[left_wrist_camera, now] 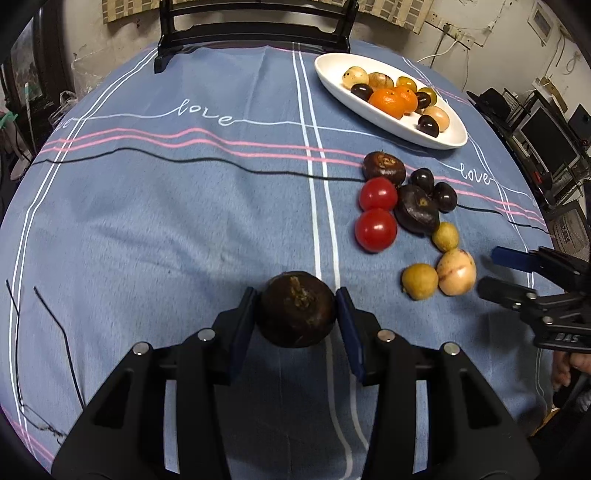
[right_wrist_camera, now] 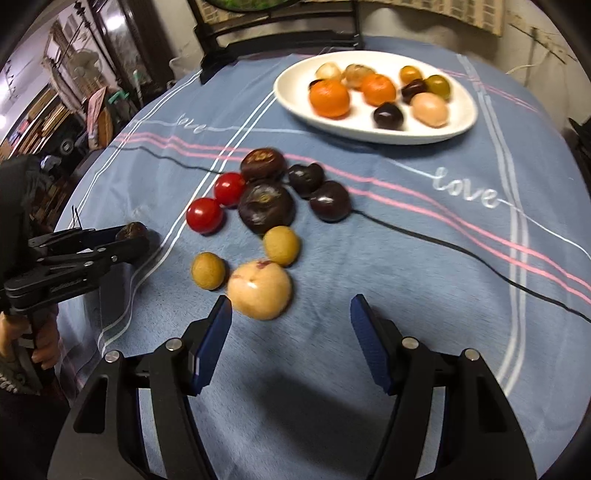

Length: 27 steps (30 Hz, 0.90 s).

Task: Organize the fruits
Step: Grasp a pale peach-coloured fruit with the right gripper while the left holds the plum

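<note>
My left gripper [left_wrist_camera: 297,308] is shut on a dark brown round fruit [left_wrist_camera: 295,310], both blue pads against its sides, just over the blue tablecloth. The same gripper [right_wrist_camera: 136,238] shows at the left of the right wrist view with that dark brown fruit [right_wrist_camera: 132,231] in it. My right gripper [right_wrist_camera: 291,308] stands open, nothing between its pads, just short of a pale peach-coloured fruit [right_wrist_camera: 259,289]. Loose fruits lie in a cluster: two red tomatoes [left_wrist_camera: 376,229], dark fruits [left_wrist_camera: 417,213], small yellow fruits [left_wrist_camera: 420,281]. A white oval plate [left_wrist_camera: 334,70] at the back holds oranges [left_wrist_camera: 388,102] and several small fruits.
A dark wooden chair [left_wrist_camera: 255,22] stands behind the table's far edge. A person's hand [right_wrist_camera: 40,343] grips the left tool's handle at the lower left. Shelves and clutter surround the table [left_wrist_camera: 166,221]. Bare blue cloth lies left of the fruit cluster.
</note>
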Each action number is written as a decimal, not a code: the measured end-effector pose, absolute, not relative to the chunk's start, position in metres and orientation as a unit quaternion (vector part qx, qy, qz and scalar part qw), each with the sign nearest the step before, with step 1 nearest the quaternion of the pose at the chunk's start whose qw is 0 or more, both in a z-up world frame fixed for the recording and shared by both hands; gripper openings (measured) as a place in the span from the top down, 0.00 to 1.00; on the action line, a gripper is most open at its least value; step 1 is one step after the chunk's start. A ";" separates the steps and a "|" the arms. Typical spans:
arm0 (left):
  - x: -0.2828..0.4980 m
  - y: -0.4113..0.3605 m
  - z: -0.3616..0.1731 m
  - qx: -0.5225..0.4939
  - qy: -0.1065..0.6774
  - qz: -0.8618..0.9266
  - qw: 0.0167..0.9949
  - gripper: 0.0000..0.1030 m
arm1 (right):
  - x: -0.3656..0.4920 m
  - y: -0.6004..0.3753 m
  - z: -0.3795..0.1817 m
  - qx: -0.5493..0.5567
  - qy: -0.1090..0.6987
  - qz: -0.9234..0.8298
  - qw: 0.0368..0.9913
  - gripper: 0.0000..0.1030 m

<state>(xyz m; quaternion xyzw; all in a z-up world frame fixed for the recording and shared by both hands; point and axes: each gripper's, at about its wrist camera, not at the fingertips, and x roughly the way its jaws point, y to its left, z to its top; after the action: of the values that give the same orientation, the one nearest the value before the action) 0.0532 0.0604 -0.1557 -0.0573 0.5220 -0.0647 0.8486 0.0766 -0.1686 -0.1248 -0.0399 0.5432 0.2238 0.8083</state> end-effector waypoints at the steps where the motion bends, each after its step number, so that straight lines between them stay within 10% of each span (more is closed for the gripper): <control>1: 0.052 0.061 -0.156 -0.058 0.523 -0.063 0.848 0.57 | 0.078 -0.166 -0.127 -0.042 0.542 0.229 0.807 0.35; 27: 0.047 0.062 -0.148 -0.072 0.521 -0.063 0.848 0.57 | 0.079 -0.166 -0.122 -0.031 0.526 0.244 0.814 0.59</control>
<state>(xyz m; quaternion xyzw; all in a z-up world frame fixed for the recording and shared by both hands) 0.0473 0.0624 -0.1481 -0.0725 0.5211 -0.0627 0.8481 0.0786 -0.1664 -0.1219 -0.0306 0.5256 0.2443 0.8143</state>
